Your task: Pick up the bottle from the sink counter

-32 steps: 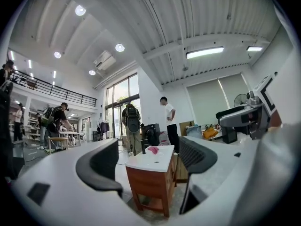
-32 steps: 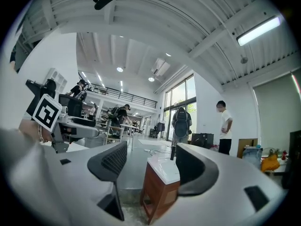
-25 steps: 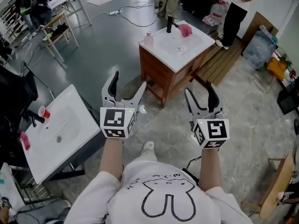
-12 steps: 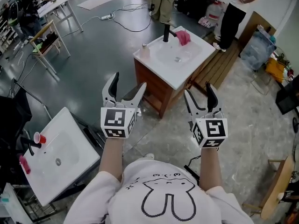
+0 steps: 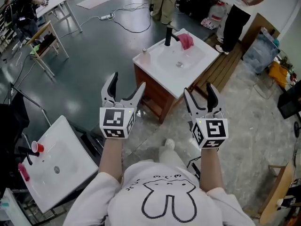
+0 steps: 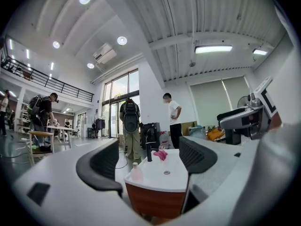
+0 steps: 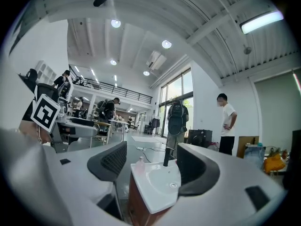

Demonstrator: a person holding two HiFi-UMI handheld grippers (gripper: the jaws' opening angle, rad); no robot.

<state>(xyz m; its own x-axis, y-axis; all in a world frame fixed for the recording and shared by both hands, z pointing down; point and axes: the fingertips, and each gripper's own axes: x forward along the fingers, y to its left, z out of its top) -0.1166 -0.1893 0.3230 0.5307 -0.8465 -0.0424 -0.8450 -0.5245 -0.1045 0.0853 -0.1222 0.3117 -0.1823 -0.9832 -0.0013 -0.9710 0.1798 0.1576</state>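
Both hands are held out at chest height over the grey floor, well short of the sink. Left tongs (image 5: 128,81) (image 6: 149,159) are spread wide with nothing between them; the left gripper view frames the sink through the gap. Right tongs (image 5: 197,89) (image 7: 153,166) are likewise wide and carry nothing. Each gripper cube shows a black-and-white square marker pattern, with no letters on it. The table (image 5: 203,55) (image 6: 160,181) (image 7: 157,192), a white sink top on a brown wooden cabinet (image 5: 157,91), stands ahead of both grippers and apart from them. The bottle (image 5: 146,55) (image 6: 136,172) (image 7: 139,164), pale pink with a small cap, stands upright at the table's left corner, beside the basin; any label on it is too small to read. A black faucet (image 5: 168,35) (image 6: 148,151) (image 7: 166,156) rises from the far-left edge, with a pink cloth (image 5: 186,40) (image 6: 161,155) just beside it near the far corner. Two people (image 6: 130,126) (image 6: 174,121) stand beyond the table. A second white sink (image 5: 70,140) sits at lower left in the head view, with a red cup (image 5: 38,148) on its rim. The wearer's white shirt (image 5: 164,197) bears a rabbit outline in dark dots.
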